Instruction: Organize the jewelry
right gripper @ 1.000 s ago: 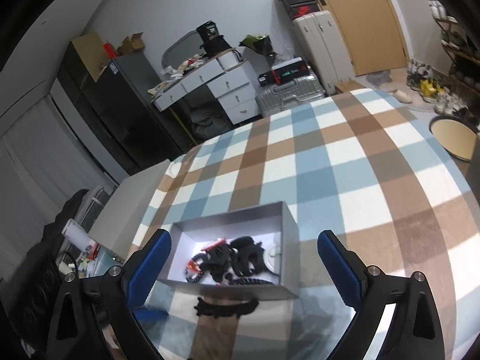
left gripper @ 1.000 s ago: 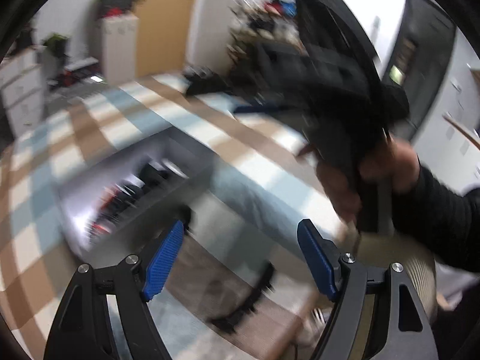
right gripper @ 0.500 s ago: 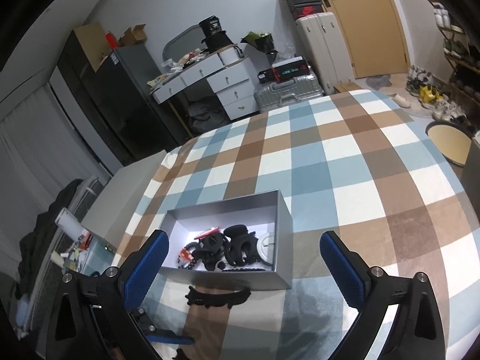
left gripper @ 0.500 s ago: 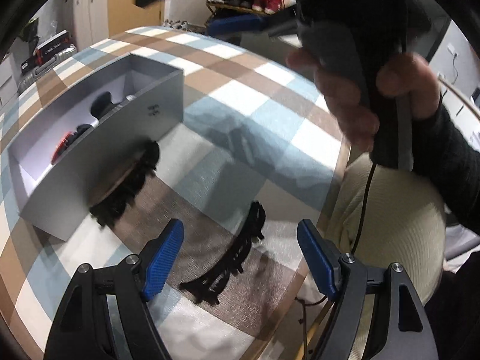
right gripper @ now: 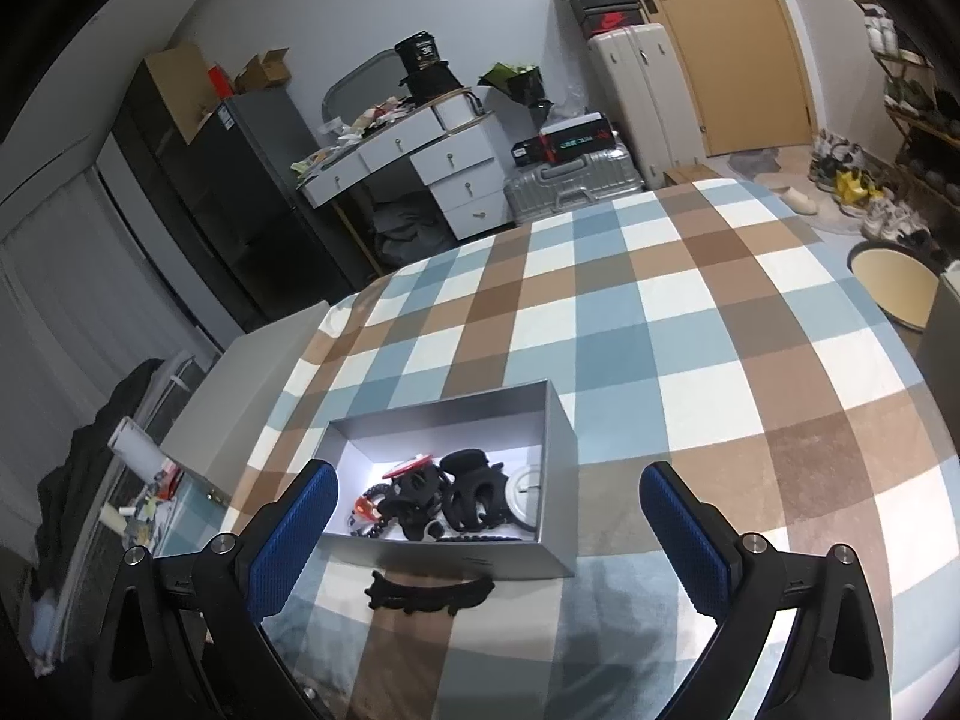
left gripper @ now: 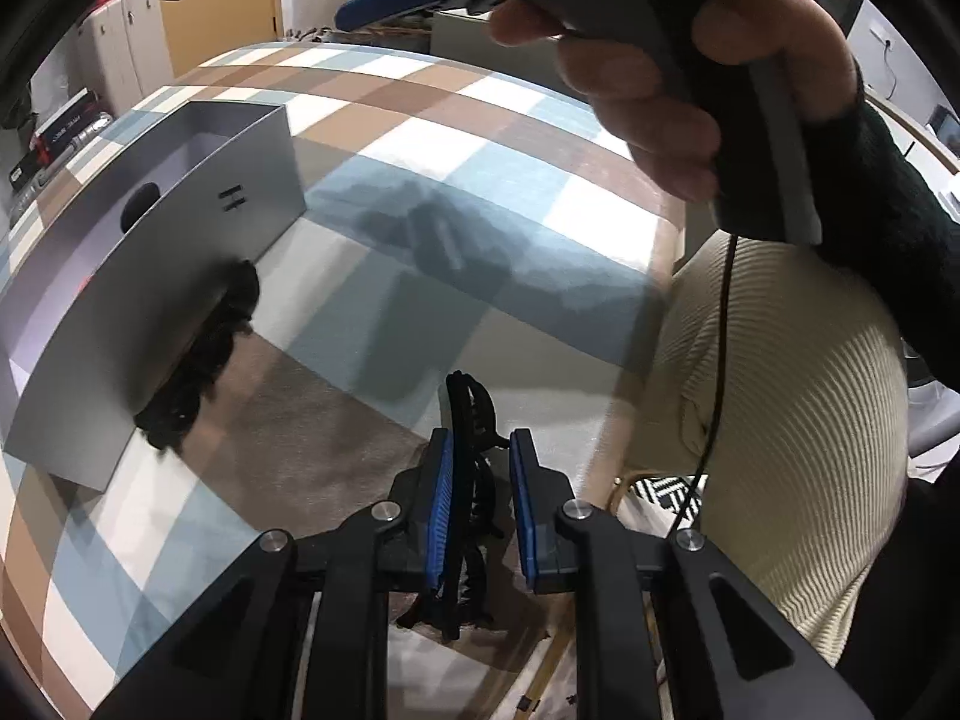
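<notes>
The left gripper (left gripper: 478,516) has just closed its blue pads on a black toothed hair clip (left gripper: 465,420), which stands on edge between them, low over the checked blanket (left gripper: 420,138). Only the left wrist view shows this grip. It also shows the person's right hand (left gripper: 672,78) wrapped round the handle of the other tool above, a dark sleeve and a cream ribbed cushion (left gripper: 792,420) at the right, and the outer wall of the grey box (left gripper: 180,228) with a second black hair clip (left gripper: 204,354) lying against its foot.

The right wrist view looks down into that box (right gripper: 558,420), which the left view cannot. Inside lie a heap of black hair clips (right gripper: 456,492), some dark beads, something red and a white round piece at the right. The second clip (right gripper: 429,591) lies on the blanket (right gripper: 660,312) just in front of the box. The right gripper (right gripper: 486,534) hovers with its jaws spread wide and nothing between them. Behind the bed stand a white desk (right gripper: 420,162) and suitcases.
</notes>
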`<state>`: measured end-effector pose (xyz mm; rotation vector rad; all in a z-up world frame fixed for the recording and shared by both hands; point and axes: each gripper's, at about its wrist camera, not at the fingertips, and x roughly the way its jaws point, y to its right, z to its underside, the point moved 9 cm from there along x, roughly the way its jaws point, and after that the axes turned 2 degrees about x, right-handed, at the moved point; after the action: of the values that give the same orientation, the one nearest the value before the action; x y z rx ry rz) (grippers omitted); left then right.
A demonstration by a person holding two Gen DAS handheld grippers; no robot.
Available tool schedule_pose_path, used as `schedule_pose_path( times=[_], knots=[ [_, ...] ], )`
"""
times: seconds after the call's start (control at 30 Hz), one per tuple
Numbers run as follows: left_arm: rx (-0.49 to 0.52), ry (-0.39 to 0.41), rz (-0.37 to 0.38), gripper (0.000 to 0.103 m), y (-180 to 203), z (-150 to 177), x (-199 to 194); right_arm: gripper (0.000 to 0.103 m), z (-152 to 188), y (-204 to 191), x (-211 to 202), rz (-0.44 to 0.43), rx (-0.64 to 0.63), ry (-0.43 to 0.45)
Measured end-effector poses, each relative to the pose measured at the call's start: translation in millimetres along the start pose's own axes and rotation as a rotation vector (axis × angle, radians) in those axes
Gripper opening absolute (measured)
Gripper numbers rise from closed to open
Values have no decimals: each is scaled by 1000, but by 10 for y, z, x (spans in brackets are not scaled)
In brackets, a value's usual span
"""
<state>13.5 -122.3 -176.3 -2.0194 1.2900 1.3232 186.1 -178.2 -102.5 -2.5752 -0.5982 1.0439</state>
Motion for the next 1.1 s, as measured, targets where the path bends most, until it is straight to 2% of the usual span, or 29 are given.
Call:
schedule_pose_path(
  times=[0.17, 0.27, 0.47, 0.63, 0.7, 0.9, 1.1],
  knots=[
    [-62, 65, -34, 13, -145, -35, -197, 102, -10, 71, -23, 10, 20, 3],
    [-112, 154, -62, 13, -306, -122, -409, 102, 3, 117, -26, 15, 29, -7],
    [-215, 369, -100, 13, -588, -219, -1014, 102, 175, 60, -76, -56, 84, -77],
    [-307, 533, -170, 13, -842, -264, -1401, 102, 439, -146, 52, -153, 102, -205],
    [-353, 586, -184, 13, -946, -260, -1517, 100, 541, -214, 148, -157, 90, -256],
    [-465, 609, -275, 13, -1260, -208, -1543, 94, 735, -405, 337, -77, -27, -301],
    [-519, 613, -282, 13, -1375, -143, -1582, 86, 916, -522, 608, 41, -150, -344]
  ],
)
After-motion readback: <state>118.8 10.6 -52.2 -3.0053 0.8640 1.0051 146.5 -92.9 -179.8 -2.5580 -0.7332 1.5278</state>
